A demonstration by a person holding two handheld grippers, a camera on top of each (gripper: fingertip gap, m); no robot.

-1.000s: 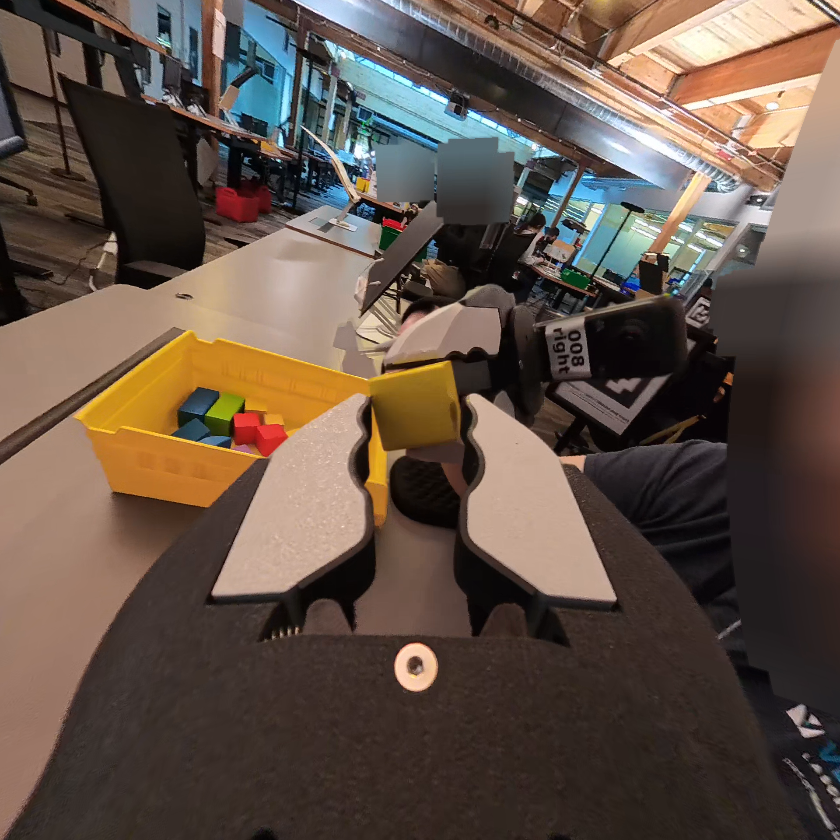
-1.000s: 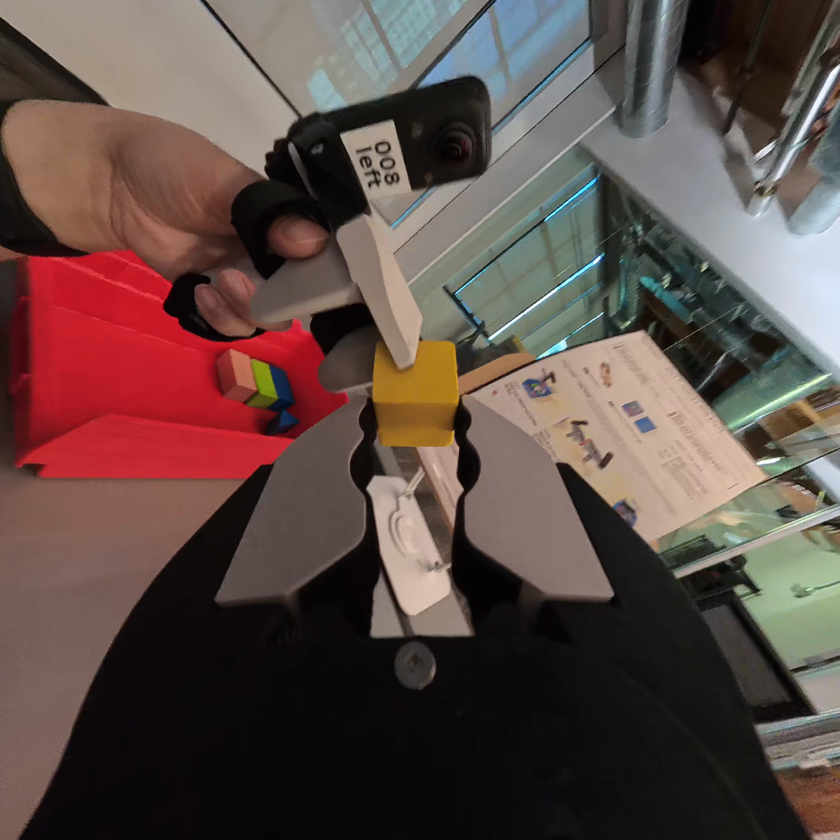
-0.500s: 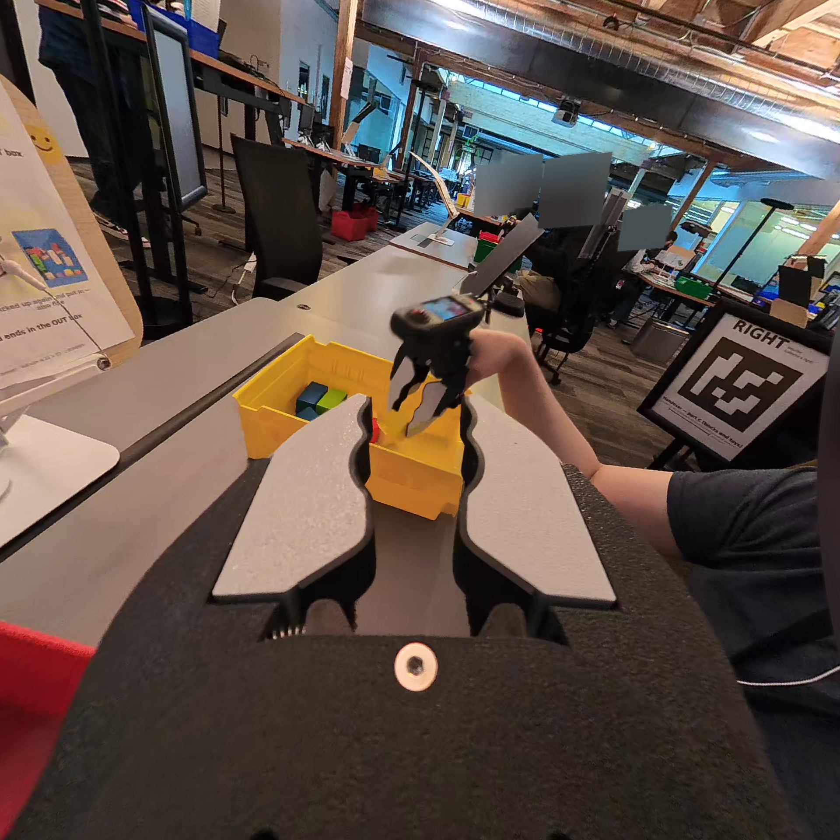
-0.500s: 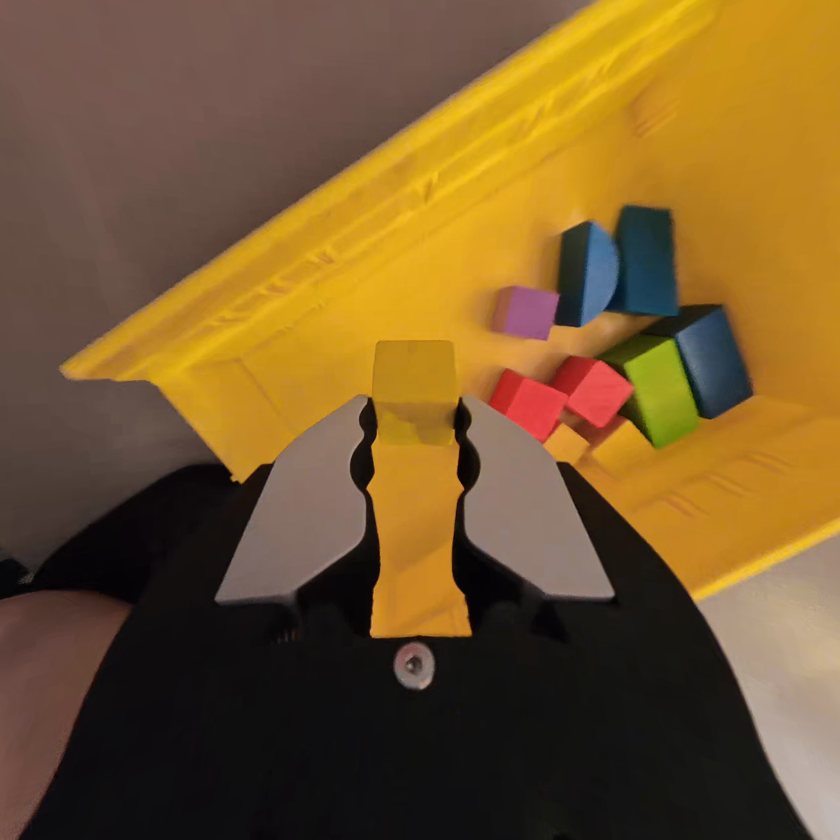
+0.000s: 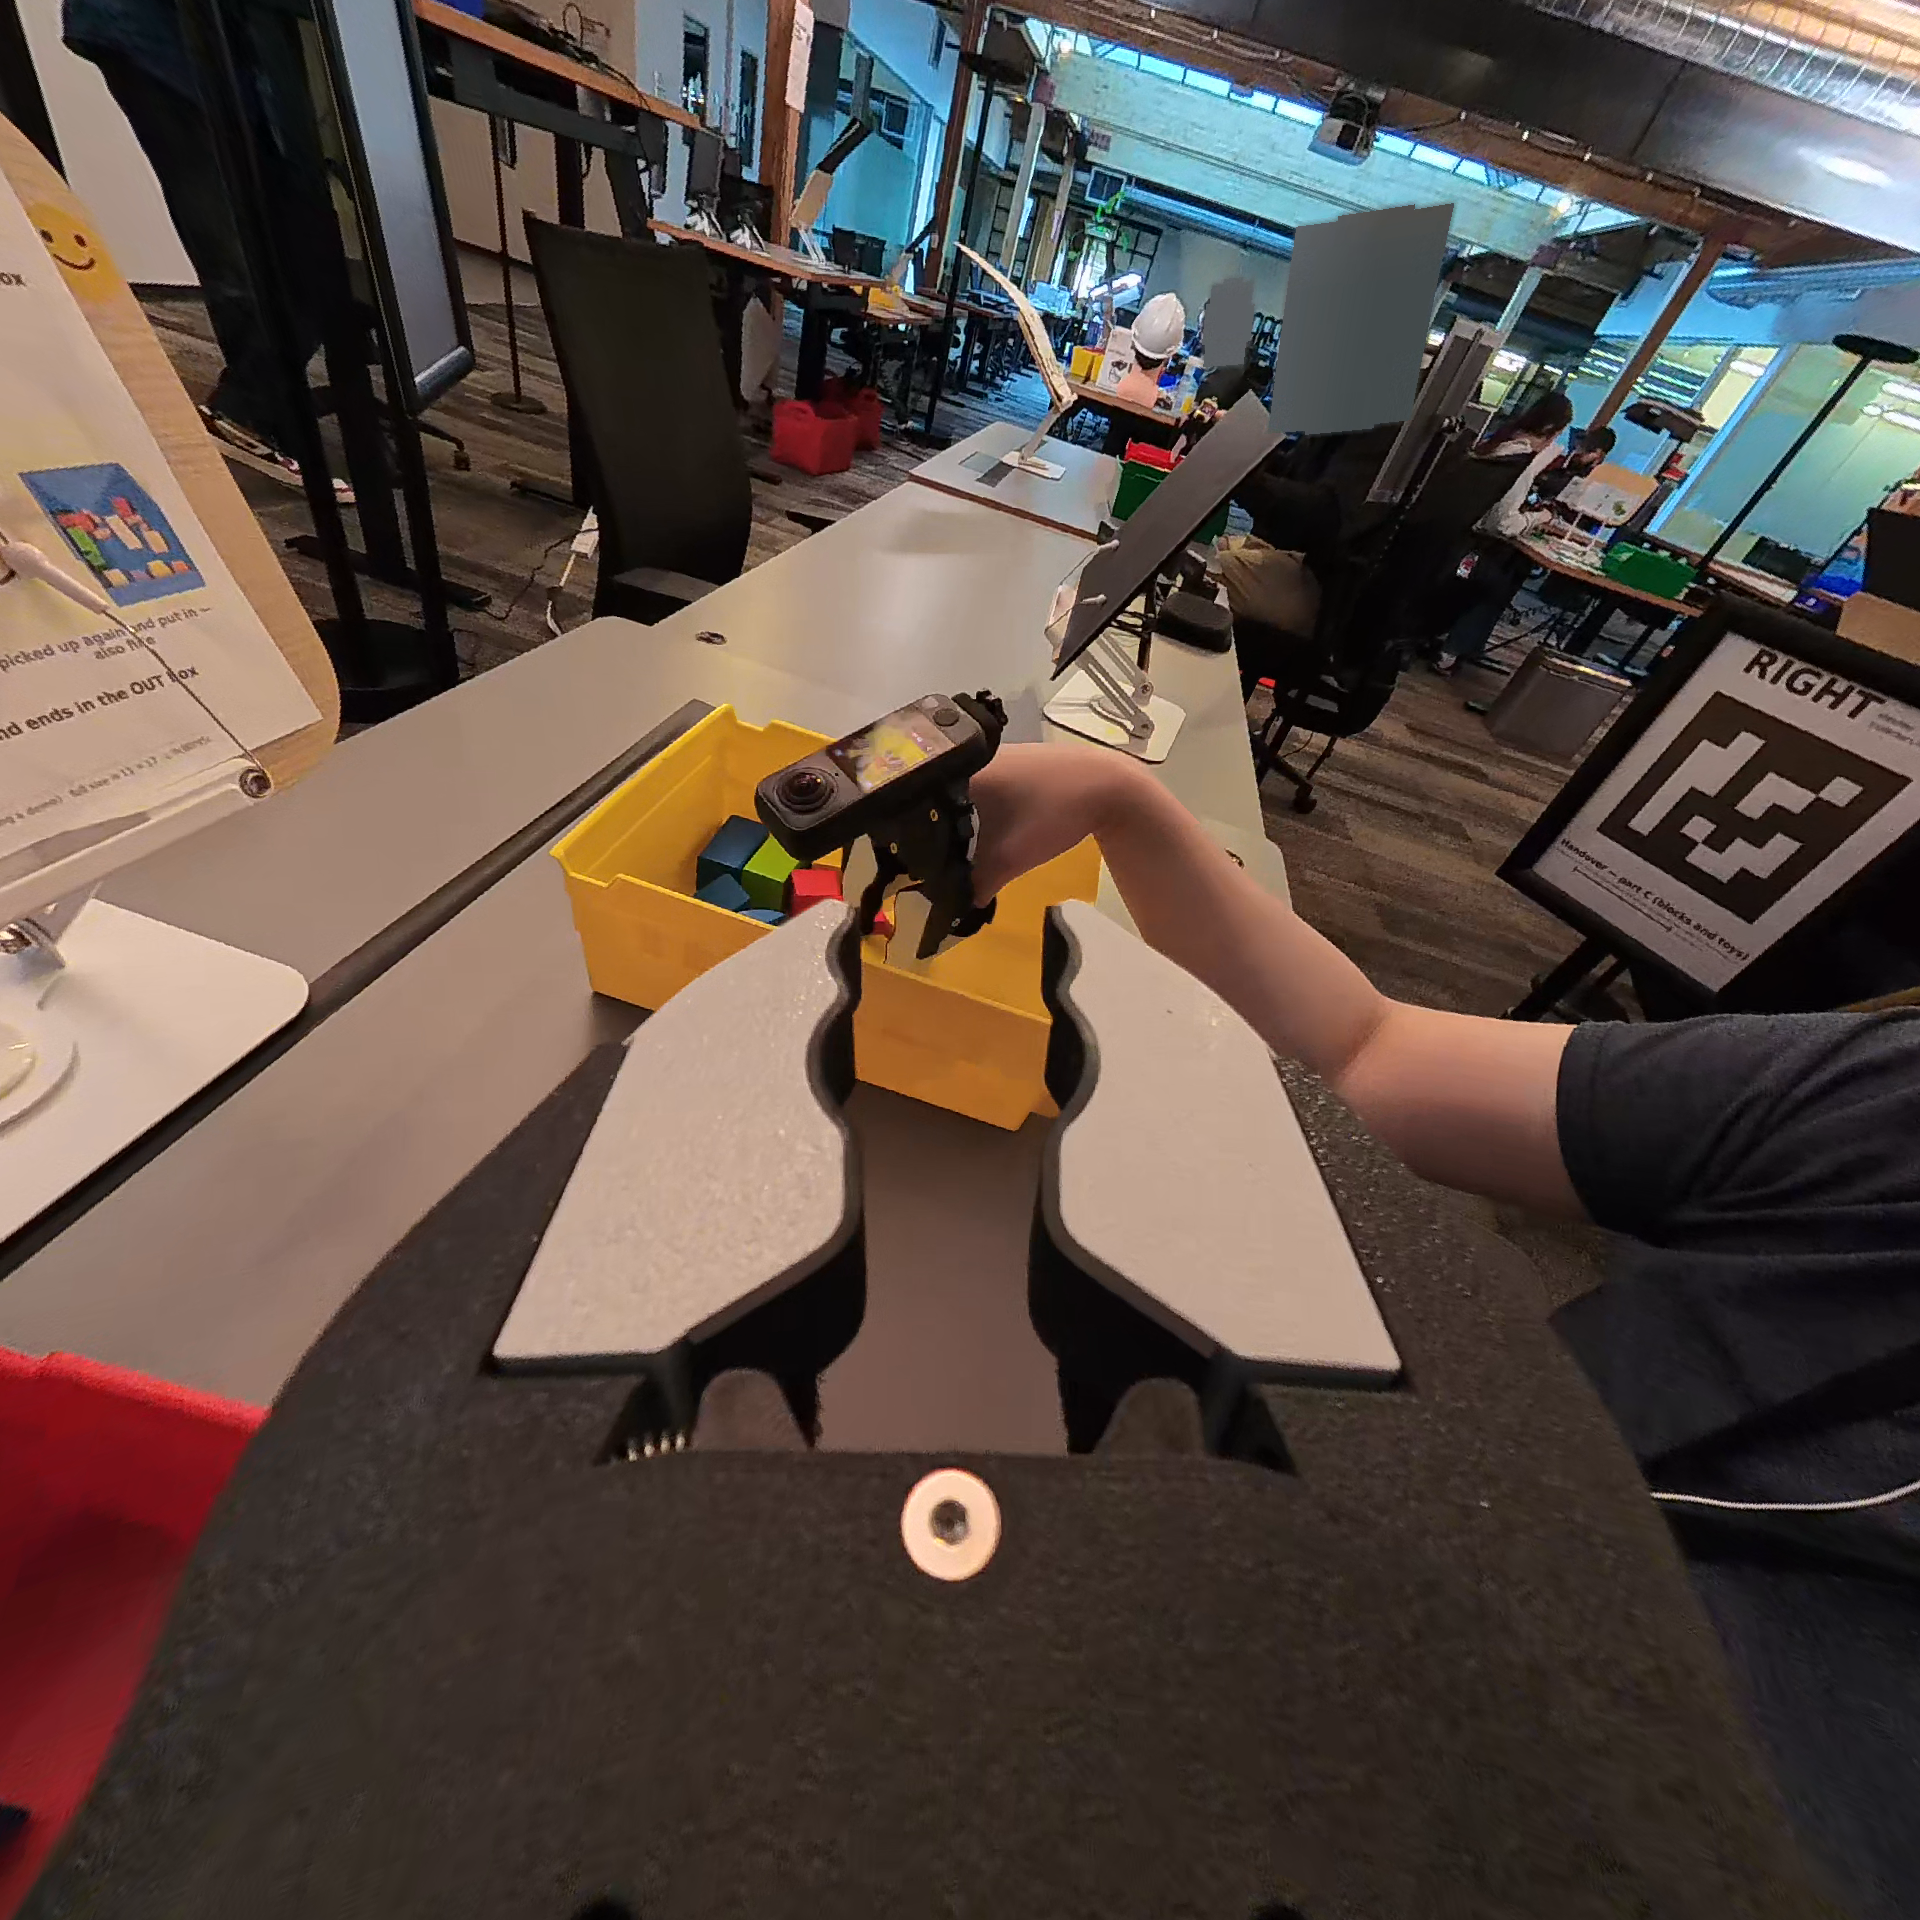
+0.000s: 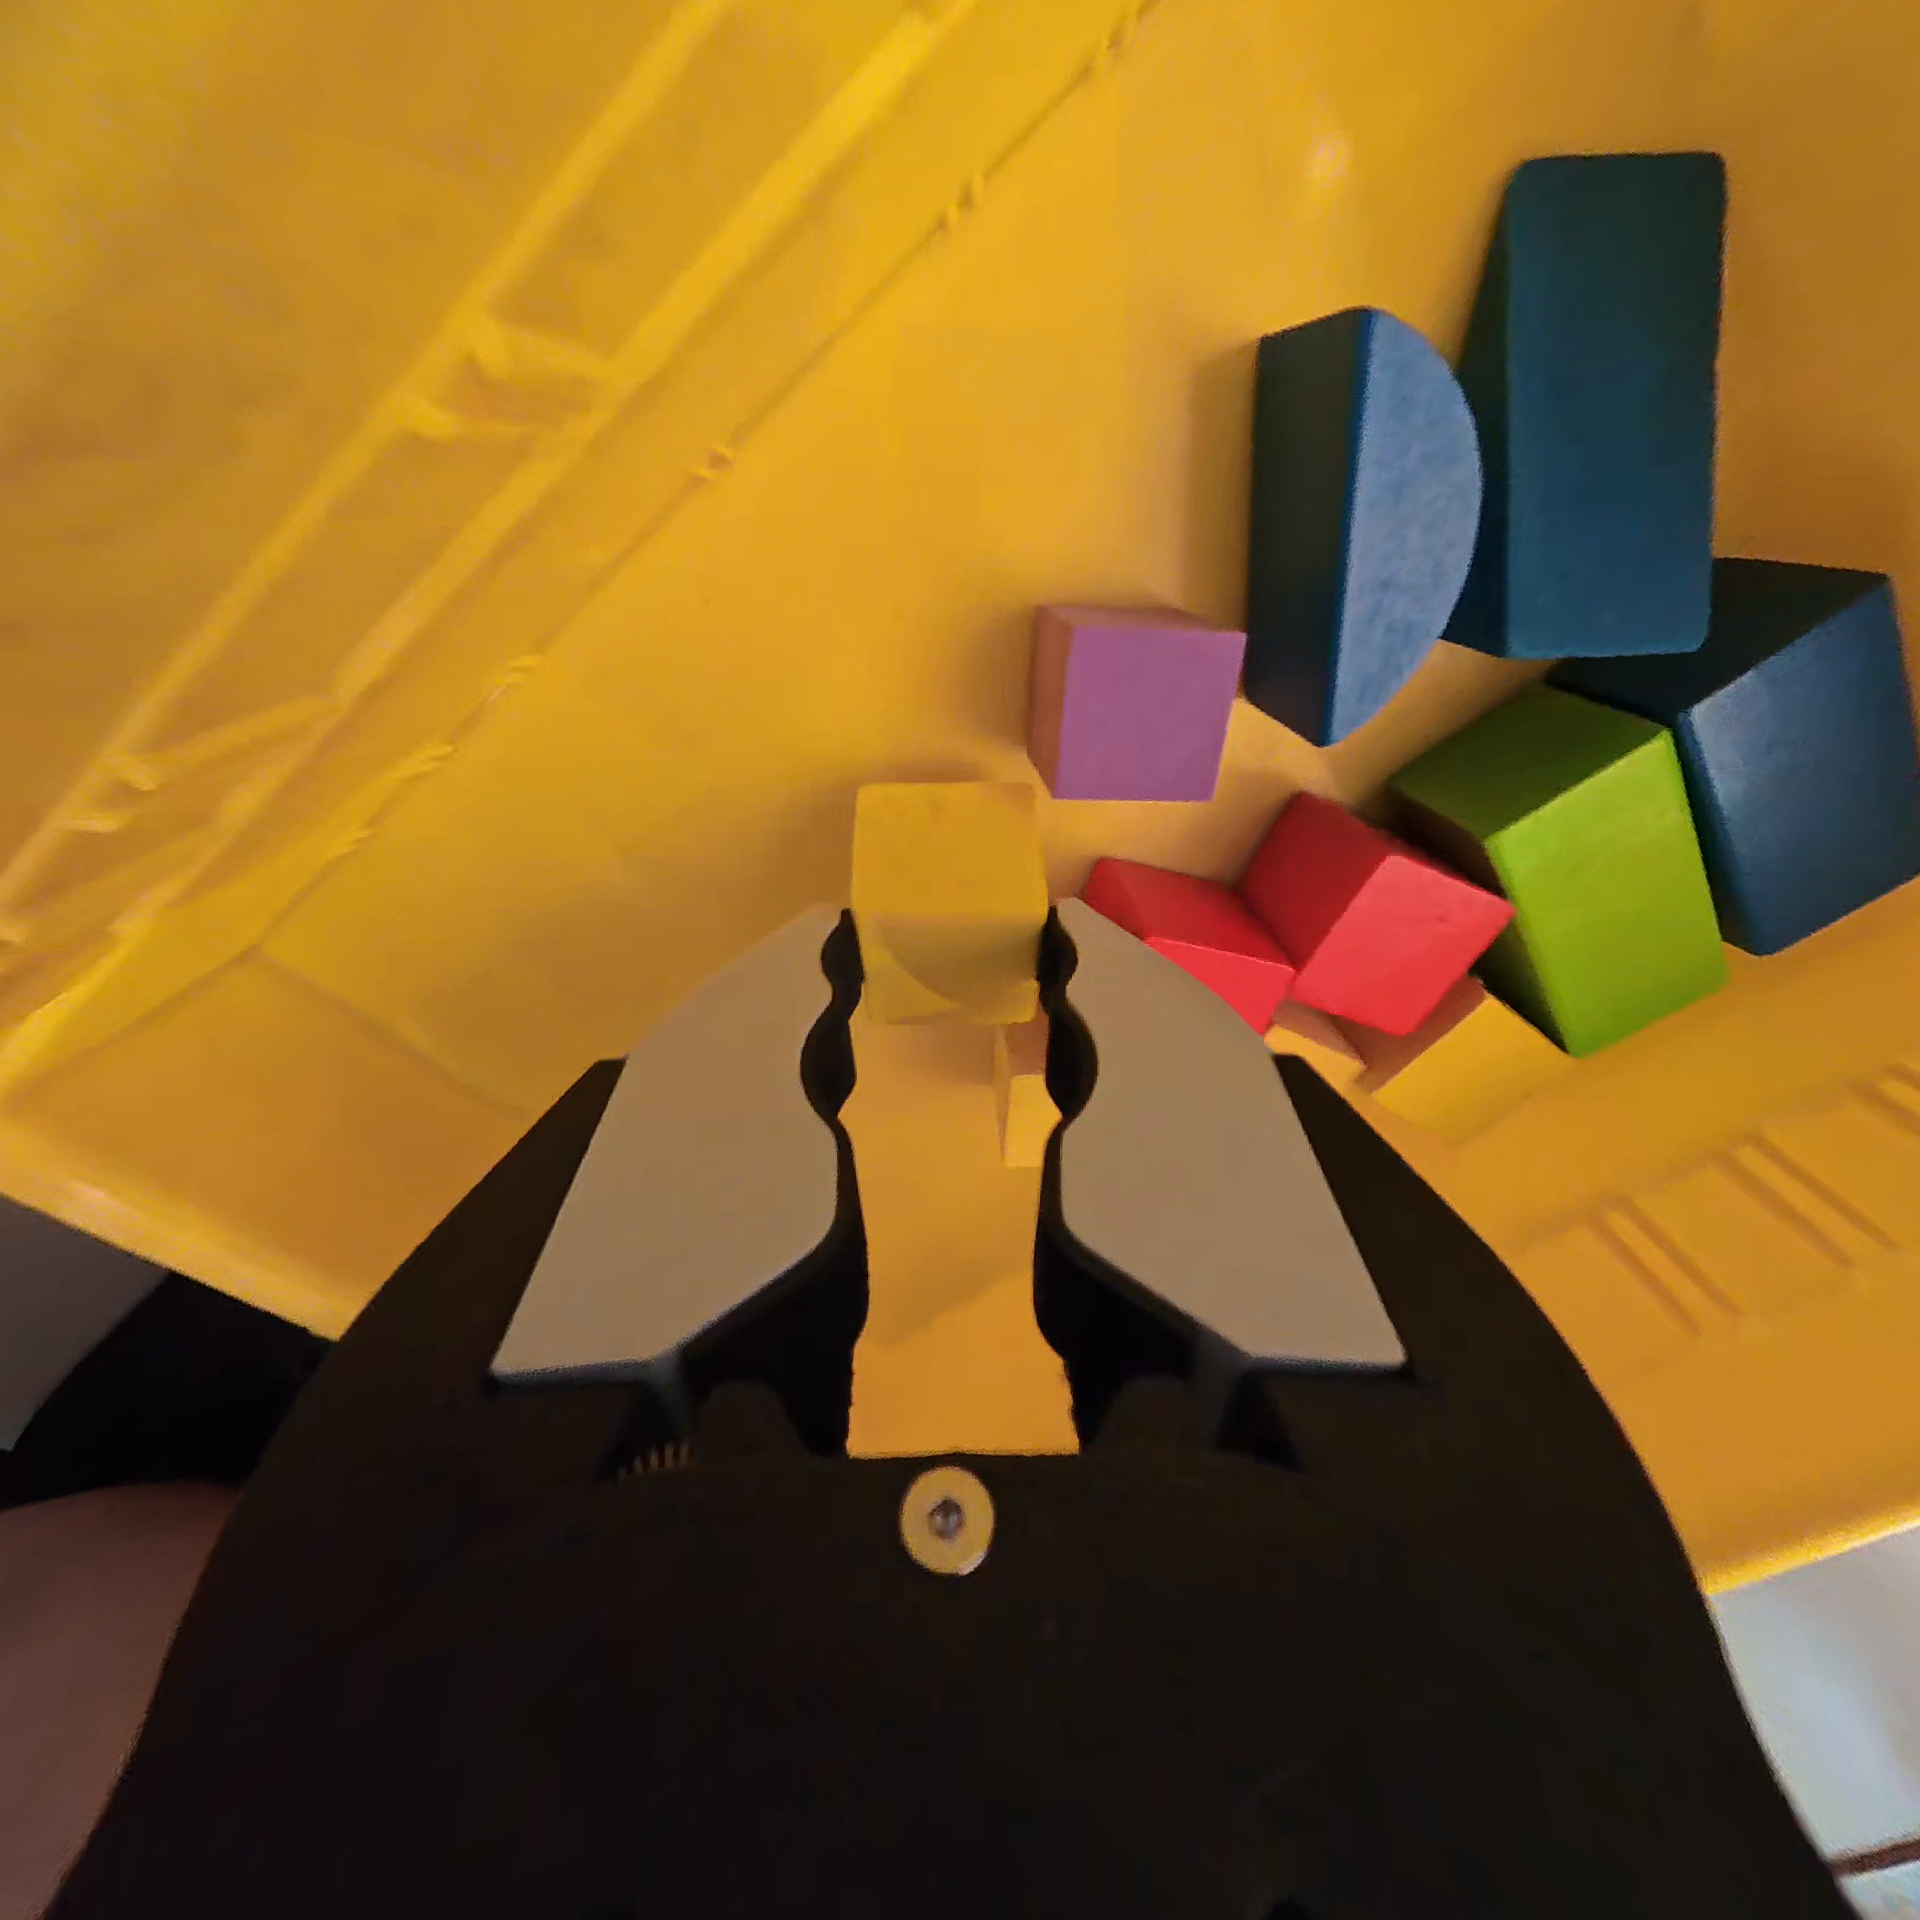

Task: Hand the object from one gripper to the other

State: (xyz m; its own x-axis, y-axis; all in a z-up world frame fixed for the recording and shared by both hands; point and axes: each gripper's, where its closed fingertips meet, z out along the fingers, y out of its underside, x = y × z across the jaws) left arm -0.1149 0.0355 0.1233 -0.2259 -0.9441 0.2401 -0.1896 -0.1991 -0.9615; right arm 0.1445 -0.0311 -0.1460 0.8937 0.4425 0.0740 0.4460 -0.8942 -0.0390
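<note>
Left wrist view first: the left gripper point(image 5: 948, 966) has nothing in it, fingers point(image 5: 707, 1143) spread with a clear gap between them, hanging over the grey surface point(image 5: 416, 997). Straight ahead sits a yellow bin point(image 5: 644, 914) near the surface's right edge, with the right gripper point(image 5: 920, 914) dipped into it from above, tips down inside the near part of the bin. A hand point(image 5: 1039, 821) holds it, bare forearm running off to the right. You can spot a few blocks in the bin's far-left part. The yellow cube isn't visible from here, the gripper body hides it. A red bin corner point(image 5: 94, 1507) pokes in at bottom left, and a white stand with a printed sheet point(image 5: 94, 582) sits on the surface's left side.

Right wrist view: looking down into the bin, whose floor point(image 6: 520, 520) fills most of the frame. The right gripper's point(image 6: 948, 935) fingers point(image 6: 1174, 1132) are closed in on the yellow cube point(image 6: 943, 894), pinching it at the tips on both sides, low over the bin floor. Can't tell if it's touching the floor. Just beside it to the right: a purple cube point(image 6: 1138, 707), two red blocks point(image 6: 1371, 914), a green block point(image 6: 1579, 862), and three dark blue blocks point(image 6: 1600, 416) bunched toward the bin's right wall. A small yellow piece point(image 6: 1023, 1112) peeks out between the fingers.
</note>
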